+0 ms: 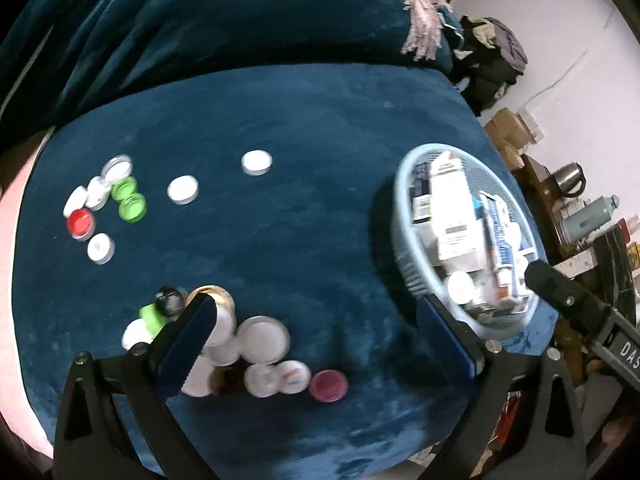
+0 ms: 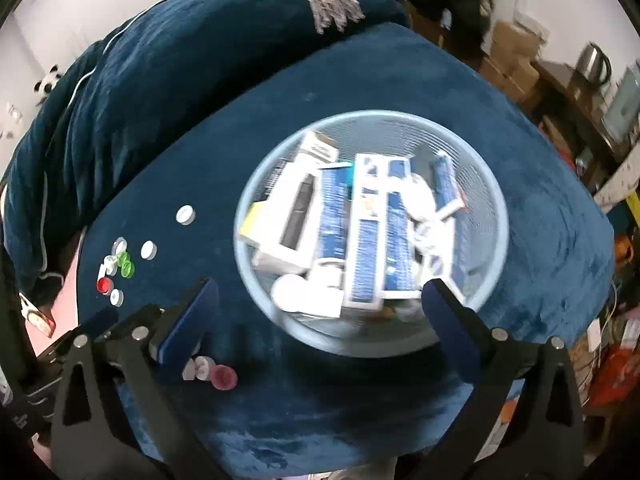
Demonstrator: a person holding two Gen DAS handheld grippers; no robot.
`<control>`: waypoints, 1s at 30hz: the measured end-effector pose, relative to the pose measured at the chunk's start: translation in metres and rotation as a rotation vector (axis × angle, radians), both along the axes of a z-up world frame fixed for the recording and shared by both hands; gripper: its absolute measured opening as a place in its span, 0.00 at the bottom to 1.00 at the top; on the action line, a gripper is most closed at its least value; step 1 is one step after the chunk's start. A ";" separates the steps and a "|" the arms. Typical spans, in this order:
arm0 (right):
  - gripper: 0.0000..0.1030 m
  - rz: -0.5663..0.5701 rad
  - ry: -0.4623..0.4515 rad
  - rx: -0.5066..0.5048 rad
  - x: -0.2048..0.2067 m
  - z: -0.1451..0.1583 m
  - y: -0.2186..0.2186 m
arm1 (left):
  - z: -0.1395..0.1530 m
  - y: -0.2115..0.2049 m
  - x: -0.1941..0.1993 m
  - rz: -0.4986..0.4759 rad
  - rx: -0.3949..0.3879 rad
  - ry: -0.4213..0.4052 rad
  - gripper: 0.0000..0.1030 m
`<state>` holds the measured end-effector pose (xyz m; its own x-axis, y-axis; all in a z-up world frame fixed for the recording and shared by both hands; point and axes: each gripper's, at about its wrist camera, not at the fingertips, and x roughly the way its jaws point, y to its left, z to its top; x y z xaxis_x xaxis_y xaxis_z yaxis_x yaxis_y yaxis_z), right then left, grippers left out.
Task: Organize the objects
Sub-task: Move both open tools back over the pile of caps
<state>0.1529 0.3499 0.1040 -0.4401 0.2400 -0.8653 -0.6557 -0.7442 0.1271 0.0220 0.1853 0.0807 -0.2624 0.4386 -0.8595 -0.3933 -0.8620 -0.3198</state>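
Observation:
A light blue mesh basket (image 2: 486, 184) holds several white and blue boxes (image 2: 364, 236); it also shows in the left wrist view (image 1: 404, 208). Bottle caps lie on the blue velvet stool: a near pile of white lids (image 1: 262, 338) with a pink cap (image 1: 328, 385), a far group with a red cap (image 1: 81, 222) and green caps (image 1: 130, 200), and two lone white caps (image 1: 257, 162). My left gripper (image 1: 316, 332) is open and empty above the near pile. My right gripper (image 2: 320, 308) is open and empty over the basket's near rim.
A dark blue sofa cushion (image 1: 200, 20) with a pink fringed throw (image 1: 416, 12) rises behind the stool. Cardboard boxes (image 2: 516, 52), a kettle (image 2: 592, 62) and cluttered shelves stand at the right. The right gripper's body (image 1: 580, 312) shows at the left view's right edge.

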 end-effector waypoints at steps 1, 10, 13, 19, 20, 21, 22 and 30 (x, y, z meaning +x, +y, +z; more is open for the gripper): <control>1.00 0.016 -0.004 0.009 -0.006 0.000 -0.005 | -0.001 -0.005 -0.002 0.007 -0.002 -0.002 0.98; 1.00 0.123 -0.035 0.026 -0.058 -0.007 -0.050 | -0.014 -0.068 -0.022 0.113 -0.072 0.019 0.98; 1.00 0.155 -0.043 0.028 -0.075 -0.010 -0.064 | -0.017 -0.088 -0.028 0.151 -0.097 0.035 0.98; 1.00 0.232 -0.070 0.036 -0.109 -0.018 -0.093 | -0.026 -0.119 -0.038 0.206 -0.101 0.022 0.98; 1.00 0.243 -0.074 0.038 -0.113 -0.019 -0.097 | -0.027 -0.123 -0.039 0.213 -0.103 0.021 0.98; 1.00 0.252 -0.077 0.039 -0.116 -0.020 -0.100 | -0.029 -0.127 -0.040 0.219 -0.103 0.019 0.98; 1.00 0.259 -0.080 0.039 -0.120 -0.021 -0.103 | -0.030 -0.130 -0.041 0.224 -0.104 0.017 0.98; 1.00 0.306 -0.114 0.046 -0.143 -0.031 -0.114 | -0.040 -0.155 -0.050 0.272 -0.096 -0.008 0.98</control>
